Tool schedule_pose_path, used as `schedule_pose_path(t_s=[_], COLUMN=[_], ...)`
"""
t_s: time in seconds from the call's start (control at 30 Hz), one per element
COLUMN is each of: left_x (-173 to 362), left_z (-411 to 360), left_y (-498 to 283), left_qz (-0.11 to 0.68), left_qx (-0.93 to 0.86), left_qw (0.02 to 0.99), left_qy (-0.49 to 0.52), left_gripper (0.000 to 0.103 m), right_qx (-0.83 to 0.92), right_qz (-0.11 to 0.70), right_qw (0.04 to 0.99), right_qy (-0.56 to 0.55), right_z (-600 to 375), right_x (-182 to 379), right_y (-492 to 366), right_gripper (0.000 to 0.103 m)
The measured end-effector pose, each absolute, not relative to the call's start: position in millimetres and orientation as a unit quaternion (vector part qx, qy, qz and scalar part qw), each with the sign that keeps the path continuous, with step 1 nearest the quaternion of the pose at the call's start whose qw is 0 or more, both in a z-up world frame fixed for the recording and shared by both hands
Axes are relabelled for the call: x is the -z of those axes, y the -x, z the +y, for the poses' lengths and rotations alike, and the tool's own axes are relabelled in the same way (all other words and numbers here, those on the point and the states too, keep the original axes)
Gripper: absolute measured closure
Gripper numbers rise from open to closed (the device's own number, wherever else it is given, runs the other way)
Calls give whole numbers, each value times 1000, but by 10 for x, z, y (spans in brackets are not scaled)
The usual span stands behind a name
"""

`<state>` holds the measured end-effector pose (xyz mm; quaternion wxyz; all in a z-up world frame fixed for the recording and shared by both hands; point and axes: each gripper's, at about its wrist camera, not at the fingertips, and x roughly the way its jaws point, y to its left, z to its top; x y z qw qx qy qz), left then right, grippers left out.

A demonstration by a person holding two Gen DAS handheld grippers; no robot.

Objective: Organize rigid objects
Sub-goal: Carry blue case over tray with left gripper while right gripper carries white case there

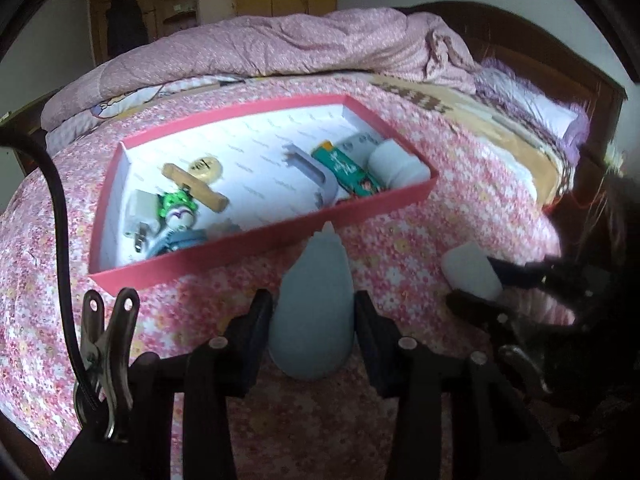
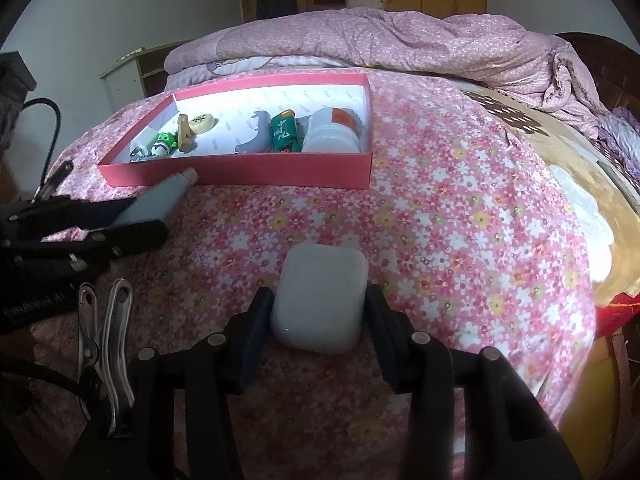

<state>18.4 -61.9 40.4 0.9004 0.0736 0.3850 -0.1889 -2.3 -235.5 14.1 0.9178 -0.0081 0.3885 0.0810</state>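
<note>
My left gripper [image 1: 312,300] is shut on a grey-blue flat object with a white tip [image 1: 314,320], held just in front of the pink box's near wall [image 1: 260,240]. In the right wrist view the same grey object [image 2: 160,196] sticks out of the left gripper [image 2: 146,218] toward the pink box [image 2: 240,170]. My right gripper [image 2: 319,296] is shut on a white rounded case [image 2: 322,280], with a pad pressing on each side, over the flowered bedspread. From the left wrist view the white case [image 1: 468,270] shows in the right gripper [image 1: 480,284] at the right.
The box holds a white bottle [image 2: 332,134], a green pack [image 2: 285,134], a grey comb-like piece [image 2: 258,134], a wooden piece [image 1: 196,192], a round game disc [image 1: 205,168], a green toy figure [image 1: 178,210] and a white plug [image 1: 138,216]. A pink quilt [image 2: 380,40] is heaped behind it.
</note>
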Motion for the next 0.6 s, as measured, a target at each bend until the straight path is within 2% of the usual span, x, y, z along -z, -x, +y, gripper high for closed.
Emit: schedule_pose_path(t_s=[0.33,0.6], left_x=[-608,-765], left_z=[-374,-178], left_y=[-279,-478], left_qz=[365,349], left_qx=[167,141], left_qw=[915,926], left_qy=[-48,-31], left_gripper=[59,59], right_qx=[-107,-139], right_qz=[394,369], right_qw=[912,916], right_qy=[-33,-72], right_z=[-2392,-2435], right_x=[-192,-392], right_y=[-14,-73], right_gripper=[56,56])
